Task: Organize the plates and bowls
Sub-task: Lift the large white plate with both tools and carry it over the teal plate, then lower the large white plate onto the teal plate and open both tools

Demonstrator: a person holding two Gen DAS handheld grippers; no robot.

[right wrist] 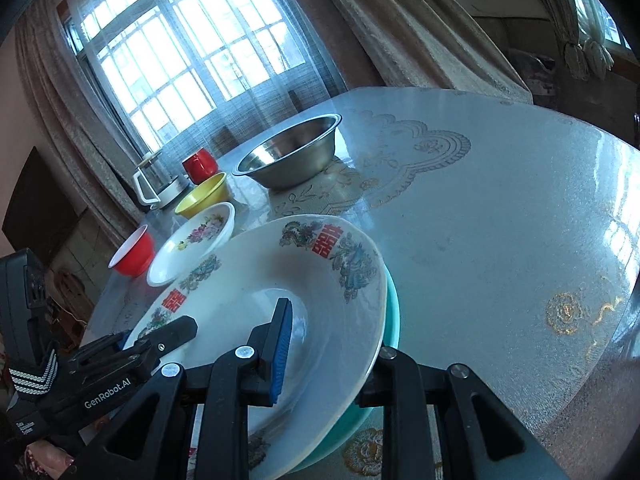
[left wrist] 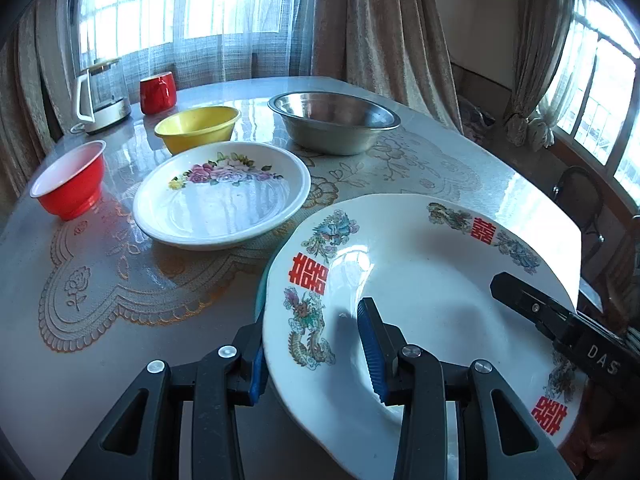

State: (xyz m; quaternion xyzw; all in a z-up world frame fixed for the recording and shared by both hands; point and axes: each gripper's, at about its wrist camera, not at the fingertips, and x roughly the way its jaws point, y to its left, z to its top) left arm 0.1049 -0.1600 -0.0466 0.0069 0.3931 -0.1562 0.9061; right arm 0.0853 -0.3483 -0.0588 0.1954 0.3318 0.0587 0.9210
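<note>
left gripper [left wrist: 316, 344] jaws clamped on white dragon-print plate [left wrist: 420, 280] rim | right gripper [right wrist: 328, 344] jaws clamped opposite | white floral plate [left wrist: 222, 196] ahead-left on surface [left wrist: 120, 320], left hand nearer

My two wrist cameras look down along my jaws, close over the desk [left wrist: 120, 360], sharing one dragon plate [left wrist: 432, 264].
</note>
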